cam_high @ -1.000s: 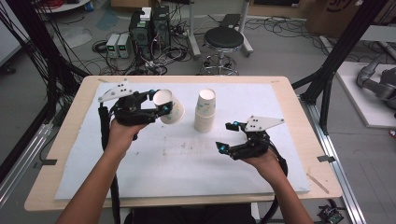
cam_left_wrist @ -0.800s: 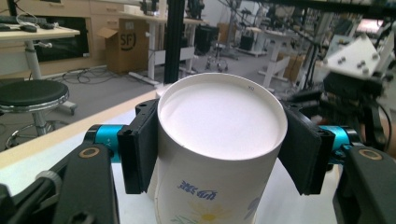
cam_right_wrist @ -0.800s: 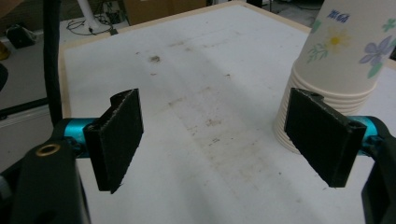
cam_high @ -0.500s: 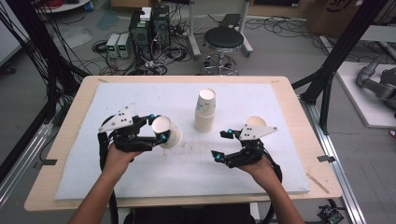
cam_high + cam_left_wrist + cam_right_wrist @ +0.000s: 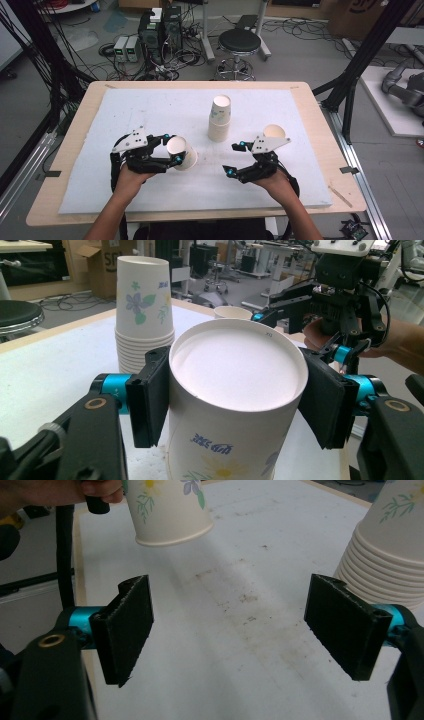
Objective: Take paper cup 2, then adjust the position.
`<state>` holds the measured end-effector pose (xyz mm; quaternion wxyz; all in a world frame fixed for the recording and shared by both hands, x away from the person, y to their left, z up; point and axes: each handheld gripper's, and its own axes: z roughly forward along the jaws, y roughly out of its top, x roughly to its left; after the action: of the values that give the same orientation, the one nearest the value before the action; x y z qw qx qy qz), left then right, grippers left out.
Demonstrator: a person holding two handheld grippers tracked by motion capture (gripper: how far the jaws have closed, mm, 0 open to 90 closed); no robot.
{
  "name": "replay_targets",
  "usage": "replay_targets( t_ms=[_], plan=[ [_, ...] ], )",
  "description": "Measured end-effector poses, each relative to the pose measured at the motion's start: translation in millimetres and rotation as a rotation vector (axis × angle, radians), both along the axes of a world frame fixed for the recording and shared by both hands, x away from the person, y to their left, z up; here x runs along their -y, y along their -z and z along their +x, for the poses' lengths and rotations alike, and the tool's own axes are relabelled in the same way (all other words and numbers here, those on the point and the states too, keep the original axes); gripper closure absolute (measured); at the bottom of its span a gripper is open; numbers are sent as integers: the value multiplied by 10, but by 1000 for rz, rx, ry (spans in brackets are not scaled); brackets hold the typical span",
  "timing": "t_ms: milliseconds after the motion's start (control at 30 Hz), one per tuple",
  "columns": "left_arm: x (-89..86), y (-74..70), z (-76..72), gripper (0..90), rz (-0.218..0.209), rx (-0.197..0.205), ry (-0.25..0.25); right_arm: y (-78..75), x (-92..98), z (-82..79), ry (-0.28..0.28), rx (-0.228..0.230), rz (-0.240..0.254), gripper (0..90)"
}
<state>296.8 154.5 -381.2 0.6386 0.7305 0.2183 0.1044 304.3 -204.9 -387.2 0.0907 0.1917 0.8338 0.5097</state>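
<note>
Left gripper (image 5: 176, 153) is clamped on a paper cup (image 5: 182, 153); in the left gripper view both pads press the cup's (image 5: 235, 390) sides, one on each side. I see the cup lying roughly on its side in the jaws, its closed base facing that camera, floral print on the wall. In the high view the cup sits left of centre over the white mat (image 5: 150, 107), near side. Can't tell if it touches the mat.

Right gripper (image 5: 233, 159) is open, nothing between the pads. In the right gripper view the jaws stand wide apart with bare, stained mat (image 5: 240, 630) between them; the held cup (image 5: 167, 510) shows at top left, the stack (image 5: 387, 545) at right.

Stack of upside-down cups (image 5: 220, 119) stands near the middle of the mat, toward the far side, between the two grippers and well apart from the held cup. A single cup (image 5: 274, 132) stands mouth-up just beyond the right gripper, right of the stack.

Both hands come in from the near edge.
</note>
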Motion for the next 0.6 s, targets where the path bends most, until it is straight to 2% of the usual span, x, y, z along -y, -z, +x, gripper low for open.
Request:
replay_targets(
  t_ms=[200,333,600],
  plan=[
    [18,43,5,352,-1,-12,8,7,16,9,-1,-6,4,201],
    [23,39,-14,351,-3,-10,1,38,24,29,7,-15,6,201],
    [46,27,-4,352,-6,-9,22,29,30,6,0,-8,7,201]
  ],
)
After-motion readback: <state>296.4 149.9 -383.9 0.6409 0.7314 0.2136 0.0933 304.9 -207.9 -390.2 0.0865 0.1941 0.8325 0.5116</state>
